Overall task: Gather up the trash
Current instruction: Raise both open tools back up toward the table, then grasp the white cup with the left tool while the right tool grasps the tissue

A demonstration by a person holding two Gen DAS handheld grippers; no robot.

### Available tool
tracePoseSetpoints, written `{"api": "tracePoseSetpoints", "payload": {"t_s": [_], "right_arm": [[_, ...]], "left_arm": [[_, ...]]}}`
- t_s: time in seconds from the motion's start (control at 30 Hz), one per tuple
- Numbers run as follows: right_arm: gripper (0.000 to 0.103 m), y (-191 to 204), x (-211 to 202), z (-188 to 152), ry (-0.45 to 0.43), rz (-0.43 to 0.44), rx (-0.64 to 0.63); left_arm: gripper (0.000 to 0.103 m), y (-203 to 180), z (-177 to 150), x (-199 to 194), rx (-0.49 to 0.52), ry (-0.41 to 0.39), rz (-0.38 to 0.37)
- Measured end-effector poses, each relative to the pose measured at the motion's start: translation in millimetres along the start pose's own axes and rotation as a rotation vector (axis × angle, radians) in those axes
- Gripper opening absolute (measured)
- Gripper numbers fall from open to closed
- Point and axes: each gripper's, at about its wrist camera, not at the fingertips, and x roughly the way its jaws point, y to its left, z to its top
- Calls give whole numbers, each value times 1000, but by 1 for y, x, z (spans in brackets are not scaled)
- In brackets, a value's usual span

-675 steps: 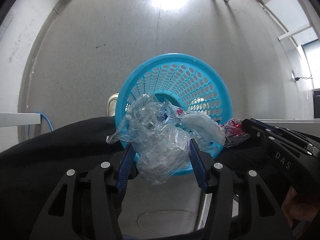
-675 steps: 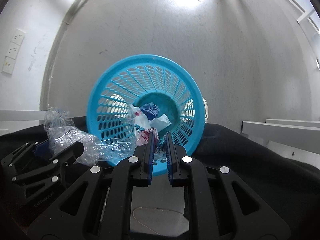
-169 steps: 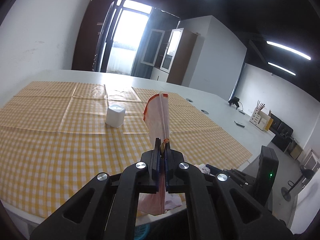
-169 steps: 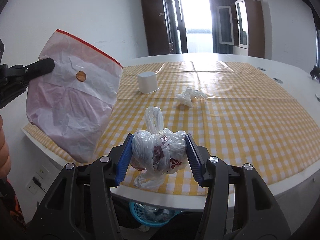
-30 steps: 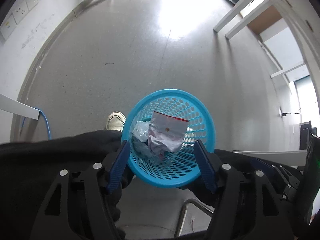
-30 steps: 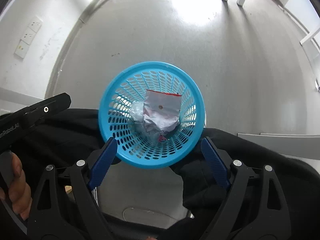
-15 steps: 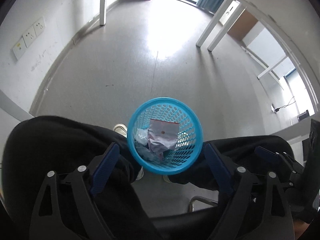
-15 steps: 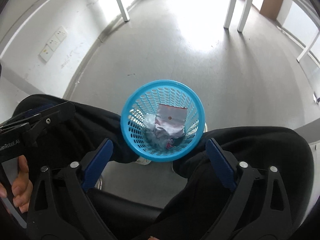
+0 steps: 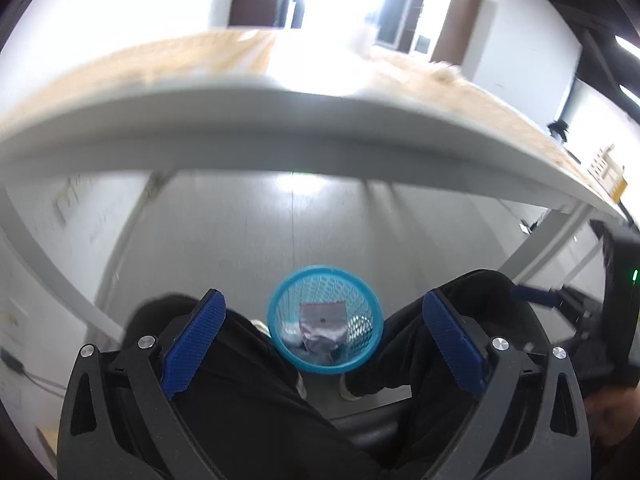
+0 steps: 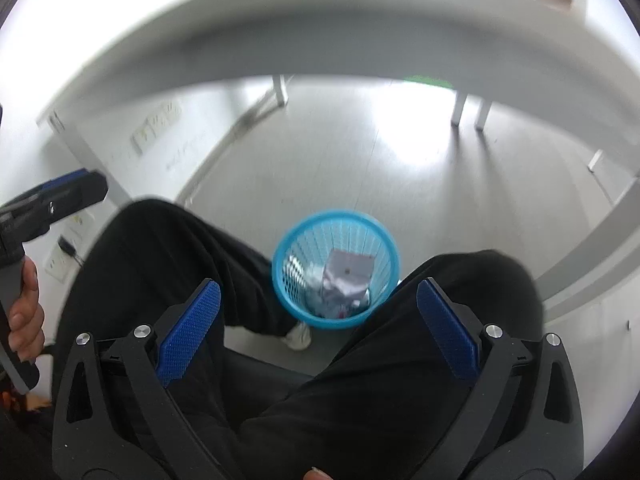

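Rising away from blue basket (image 9: 324,322); left gripper (image 9: 323,338) and right gripper (image 10: 318,324) spread wide, jaws just opening further, nothing between. Resealable bag (image 10: 349,274) lying inside basket among other trash; heading back toward table (image 9: 280,144) for more.

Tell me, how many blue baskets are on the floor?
1. The blue basket stands on the floor between the seated person's legs, with trash inside it. More could be hidden behind the table edge.

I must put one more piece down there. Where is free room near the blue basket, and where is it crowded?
Free: grey floor beyond the blue basket, toward the table legs. Crowded: the basket sits between the person's legs, already holding a zip bag and wrappers.
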Motion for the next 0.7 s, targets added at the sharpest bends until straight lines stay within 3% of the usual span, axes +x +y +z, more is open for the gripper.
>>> {"api": "tracePoseSetpoints", "payload": {"t_s": [0.2, 0.37, 0.53, 0.7], "right_arm": [[94, -8, -69, 27, -159, 25, 35], [94, -13, -105, 65, -268, -25, 26], [94, -28, -116, 104, -344, -18, 79], [94, -38, -111, 144, -343, -63, 57]], "left_arm": [[97, -18, 31, -41, 85, -102, -36], [97, -33, 68, -70, 142, -219, -64], [97, -39, 107, -64, 151, -210, -127], [97, -45, 143, -48, 170, -228, -143]]}}
